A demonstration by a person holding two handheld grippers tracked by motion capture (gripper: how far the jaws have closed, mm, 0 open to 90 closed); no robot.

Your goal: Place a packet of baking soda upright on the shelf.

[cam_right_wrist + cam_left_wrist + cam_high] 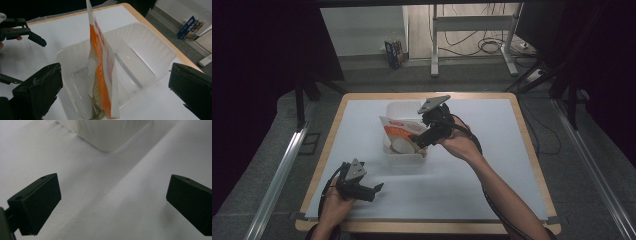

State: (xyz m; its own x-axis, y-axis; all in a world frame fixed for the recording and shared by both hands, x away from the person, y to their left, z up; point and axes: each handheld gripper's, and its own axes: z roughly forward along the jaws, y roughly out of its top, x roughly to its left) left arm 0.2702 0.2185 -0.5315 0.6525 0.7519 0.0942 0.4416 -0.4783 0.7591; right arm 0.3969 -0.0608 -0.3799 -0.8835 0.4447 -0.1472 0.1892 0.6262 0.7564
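A clear plastic container [404,107] sits at the middle of the white-covered table. An orange and white bag [398,131] stands upright in it, seen edge-on in the right gripper view as the bag [98,62] inside the container [150,50]. My right gripper [418,140] hovers over the container's near right side. It is open [115,75], with its jaws wide apart on either side of the bag and not touching it. My left gripper [374,191] rests low at the front left, open [112,187] over bare table, with nothing between its jaws.
The container's near corner [107,135] lies ahead of my left gripper. The white sheet [492,170] covers a table with a wooden rim [532,145]. A metal stand [472,30] and cables lie on the floor beyond the table.
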